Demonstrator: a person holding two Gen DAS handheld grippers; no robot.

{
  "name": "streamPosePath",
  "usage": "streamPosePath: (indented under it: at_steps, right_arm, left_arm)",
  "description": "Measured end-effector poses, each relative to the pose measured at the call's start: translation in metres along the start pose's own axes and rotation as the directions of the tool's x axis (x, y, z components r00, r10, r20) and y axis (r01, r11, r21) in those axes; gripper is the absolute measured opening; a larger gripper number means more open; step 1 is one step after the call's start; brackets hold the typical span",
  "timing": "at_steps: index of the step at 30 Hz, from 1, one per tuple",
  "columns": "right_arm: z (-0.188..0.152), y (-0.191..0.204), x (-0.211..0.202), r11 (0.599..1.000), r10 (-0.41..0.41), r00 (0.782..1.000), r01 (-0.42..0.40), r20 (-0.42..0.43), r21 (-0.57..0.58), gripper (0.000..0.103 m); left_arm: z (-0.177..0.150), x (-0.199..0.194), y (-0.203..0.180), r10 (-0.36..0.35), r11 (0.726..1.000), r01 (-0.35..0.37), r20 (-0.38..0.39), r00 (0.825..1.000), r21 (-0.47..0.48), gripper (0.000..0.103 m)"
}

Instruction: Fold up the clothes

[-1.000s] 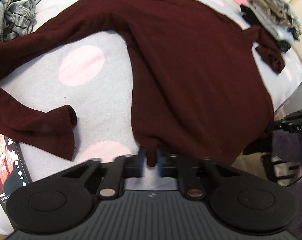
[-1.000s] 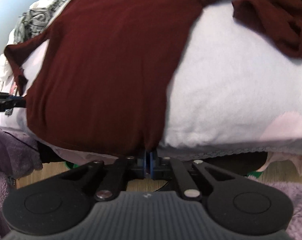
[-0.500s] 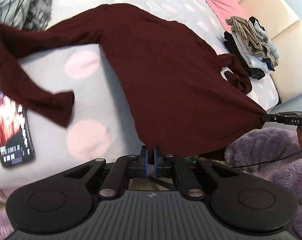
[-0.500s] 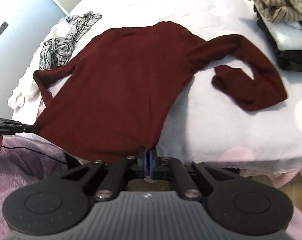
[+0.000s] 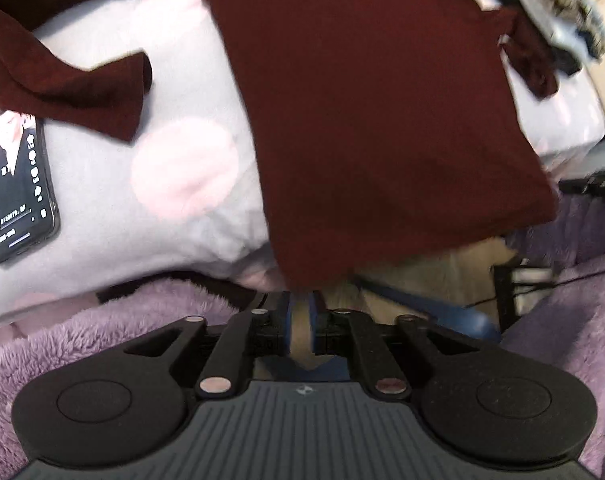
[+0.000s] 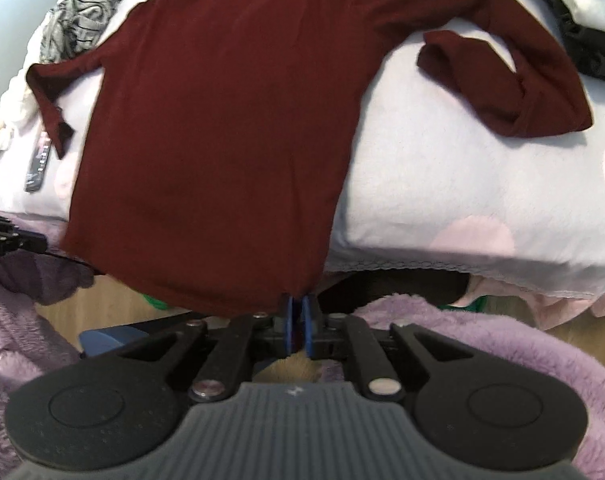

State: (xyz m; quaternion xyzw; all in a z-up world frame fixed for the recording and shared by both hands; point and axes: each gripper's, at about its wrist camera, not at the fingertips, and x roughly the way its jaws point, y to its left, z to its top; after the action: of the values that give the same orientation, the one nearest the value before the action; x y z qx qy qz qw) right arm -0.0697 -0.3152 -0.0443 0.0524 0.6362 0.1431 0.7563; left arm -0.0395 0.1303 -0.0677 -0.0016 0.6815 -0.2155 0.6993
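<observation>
Dark red long-sleeved sweater [image 6: 222,128] spread across the bed [image 6: 442,184], its hem drawn over the near edge toward both tools. Right gripper [image 6: 297,328]: blue-padded jaws pressed together on a corner of the hem, cloth pinched between them. Left gripper [image 5: 300,322]: jaws set slightly apart, a narrow gap visible between the blue pads; the opposite hem corner hangs just above the tips, and whether any cloth lies between them cannot be told.

In the right wrist view, one sleeve [image 6: 514,68] bends back on itself toward the right; the other sleeve [image 5: 62,92] lies folded in the left wrist view, its cuff just beside a phone [image 5: 16,188] with a lit screen. The bedding is pale with large pink dots [image 5: 184,170]. A grey striped garment [image 6: 78,20] lies crumpled at the far left corner; a stack of folded clothes [image 5: 558,20] sits at the far right. Purple fleece [image 6: 482,344] borders the foreground, with wooden floor [image 6: 102,308] below the bed edge.
</observation>
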Motion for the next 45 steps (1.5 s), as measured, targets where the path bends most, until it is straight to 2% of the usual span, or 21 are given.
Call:
streamPosePath:
  at_steps: [1,3,8,11,16,22,27,30,33,36,37,38,41,43,45]
  right_arm:
    - [0.000,-0.001,-0.004,1.000,-0.004,1.000,0.004,0.010,0.000,0.036]
    - [0.002,-0.005,-0.012,1.000,-0.009,0.999,0.008,0.034,0.002,0.037]
    - [0.029,-0.014,-0.029,0.999,-0.018,0.990,0.021,0.142,-0.026,0.037]
    - [0.056,-0.017,-0.037,0.997,-0.030,0.975,0.044,0.218,-0.063,0.037]
    - [0.117,-0.024,-0.035,0.992,-0.052,0.941,0.086,0.334,-0.088,0.037]
    - [0.196,-0.043,-0.004,0.990,-0.087,0.910,0.125,0.406,-0.070,0.037]
    - [0.251,-0.062,0.035,0.995,-0.072,0.914,0.095,0.399,-0.038,0.037]
    - [0.269,-0.069,0.055,0.999,-0.028,0.925,0.044,0.380,-0.031,0.043]
    - [0.279,-0.070,0.077,0.998,-0.025,0.938,0.043,0.345,-0.043,0.043]
    - [0.278,-0.072,0.086,0.997,0.005,0.942,0.019,0.335,-0.068,0.009]
    - [0.278,-0.071,0.085,0.997,0.005,0.939,0.024,0.343,-0.080,0.008]
    - [0.278,-0.070,0.081,0.995,-0.018,0.934,0.052,0.357,-0.085,0.008]
    - [0.280,-0.072,0.070,0.986,-0.111,0.915,0.149,0.387,-0.070,0.007]
    - [0.281,-0.076,0.073,0.983,-0.142,0.921,0.176,0.362,-0.062,0.008]
    - [0.281,-0.076,0.079,0.981,-0.148,0.929,0.181,0.340,-0.068,0.009]
  left_arm:
    - [-0.001,0.000,0.000,0.008,1.000,-0.008,-0.012,1.000,0.003,0.027]
    - [0.000,-0.007,0.000,0.008,1.000,-0.008,-0.006,1.000,0.016,0.028]
    - [0.025,-0.041,0.002,0.012,0.999,-0.018,0.139,0.990,0.042,0.028]
    - [0.054,-0.060,0.006,0.027,0.998,-0.041,0.249,0.968,0.052,0.028]
    - [0.107,-0.078,0.009,0.053,0.993,-0.090,0.402,0.914,0.072,0.028]
    - [0.177,-0.050,0.035,0.146,0.985,-0.170,0.463,0.874,0.011,0.028]
    - [0.234,-0.026,0.057,0.217,0.973,-0.229,0.504,0.836,-0.039,0.030]
    - [0.251,-0.010,0.070,0.215,0.973,-0.226,0.489,0.846,-0.037,0.030]
    - [0.261,0.009,0.079,0.214,0.974,-0.224,0.451,0.866,-0.032,0.030]
    - [0.262,0.018,0.082,0.205,0.975,-0.220,0.443,0.873,-0.018,0.026]
    - [0.261,0.017,0.083,0.203,0.975,-0.222,0.446,0.872,-0.011,0.012]
    - [0.260,0.016,0.083,0.205,0.974,-0.225,0.446,0.872,-0.008,0.003]
    - [0.257,0.009,0.089,0.218,0.973,-0.230,0.449,0.866,-0.029,0.002]
    - [0.257,0.009,0.094,0.240,0.969,-0.241,0.438,0.866,-0.053,0.002]
    - [0.257,0.008,0.097,0.227,0.973,-0.223,0.436,0.871,-0.062,0.002]
